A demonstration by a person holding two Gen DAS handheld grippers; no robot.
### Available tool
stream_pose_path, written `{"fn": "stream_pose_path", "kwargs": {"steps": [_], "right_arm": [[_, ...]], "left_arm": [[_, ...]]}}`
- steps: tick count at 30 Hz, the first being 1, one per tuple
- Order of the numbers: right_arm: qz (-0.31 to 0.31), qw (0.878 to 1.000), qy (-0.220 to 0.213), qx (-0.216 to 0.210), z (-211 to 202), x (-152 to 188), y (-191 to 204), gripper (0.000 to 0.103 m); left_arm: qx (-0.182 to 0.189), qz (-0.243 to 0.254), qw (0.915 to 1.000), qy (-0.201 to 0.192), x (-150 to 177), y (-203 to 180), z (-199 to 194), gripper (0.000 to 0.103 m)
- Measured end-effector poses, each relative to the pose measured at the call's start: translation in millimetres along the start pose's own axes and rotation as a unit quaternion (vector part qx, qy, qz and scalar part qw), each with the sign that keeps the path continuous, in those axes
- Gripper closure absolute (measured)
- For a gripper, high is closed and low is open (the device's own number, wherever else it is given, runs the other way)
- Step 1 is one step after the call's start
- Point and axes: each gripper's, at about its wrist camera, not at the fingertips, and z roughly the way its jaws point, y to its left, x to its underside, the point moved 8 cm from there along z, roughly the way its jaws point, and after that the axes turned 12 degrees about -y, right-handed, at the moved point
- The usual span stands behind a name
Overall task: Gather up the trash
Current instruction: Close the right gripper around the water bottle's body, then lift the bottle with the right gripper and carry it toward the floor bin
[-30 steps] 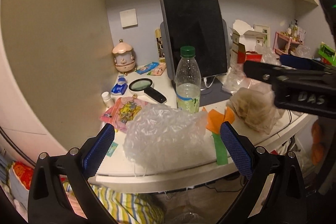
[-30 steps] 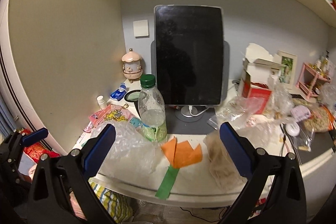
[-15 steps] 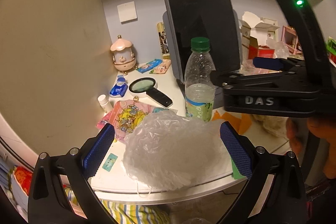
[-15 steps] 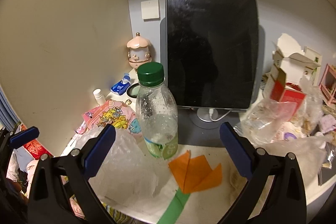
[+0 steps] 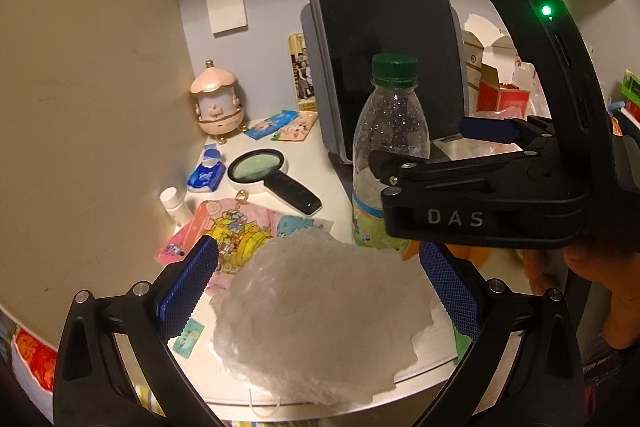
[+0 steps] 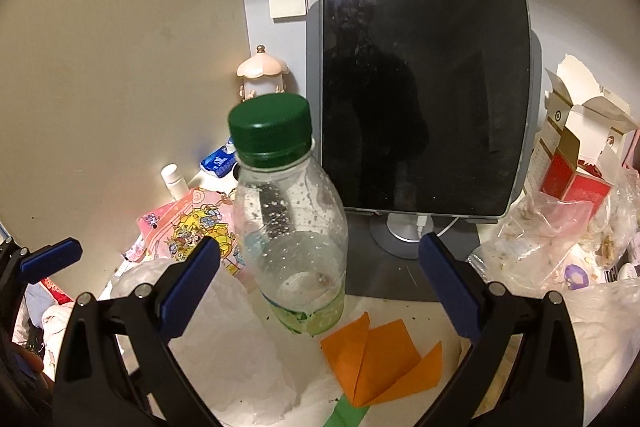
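Trash is spread along the front of the white rounded table [image 5: 352, 393], before a tall dark monitor on a grey stand [image 6: 420, 67]. Largest among it is a crumpled translucent plastic bag [image 5: 320, 315], soft and wrinkled, lying at the table edge between the spread jaws of the left tool [image 5: 320, 301], which is released and grips nothing. Just behind it stands a clear ribbed plastic bottle with a green screw cap [image 6: 292, 235], upright, beaded with droplets and nearly empty. The right tool [image 6: 320, 287] is held wide open around the bottle's lower body, with no contact seen. The approach step appears to be in hand; next, closing on the rigid bottle seems called for, squarely, lest it tip. A flat orange folded paper flower with a green strip stem [image 6: 380, 359] lies beside the bottle's base.
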Motion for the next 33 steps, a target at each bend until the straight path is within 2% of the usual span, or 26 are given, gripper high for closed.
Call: {"fn": "stream_pose_path", "kwargs": {"steps": [9, 11, 15, 17, 19, 25, 33], "right_arm": [[-0.006, 1.000, 0.002, -0.009, 17.1, 4.6, 4.6, 0.010], [-0.007, 1.000, 0.002, -0.013, 19.1, 4.3, 6.6, 0.023], [-0.011, 1.000, 0.006, -0.020, 25.1, 4.4, 8.4, 0.027], [-0.012, 1.000, 0.005, -0.028, 26.5, 3.8, 10.2, 0.038], [-0.014, 0.999, 0.003, -0.030, 27.0, 2.8, 12.1, 0.042], [-0.005, 1.000, -0.005, -0.027, 20.4, 1.8, 11.6, 0.042], [-0.004, 0.999, -0.037, -0.010, -19.6, -18.9, 2.3, 0.042]], "left_arm": [[0.018, 0.018, 0.9996, -0.010, 2.6, -10.2, 13.7, 0.005], [0.021, 0.018, 0.9995, -0.011, 2.6, -10.8, 15.8, 0.006], [0.027, 0.015, 0.9995, -0.008, 4.2, -11.0, 22.4, 0.006], [0.027, 0.016, 0.9995, -0.006, 5.8, -11.0, 25.1, 0.006], [0.026, 0.014, 0.9996, -0.004, 7.2, -11.0, 26.6, 0.005], [0.026, 0.009, 0.9996, -0.006, 7.6, -11.3, 22.4, 0.006], [0.029, -0.004, 0.9993, -0.022, -8.3, -11.7, -0.2, 0.006]]}}
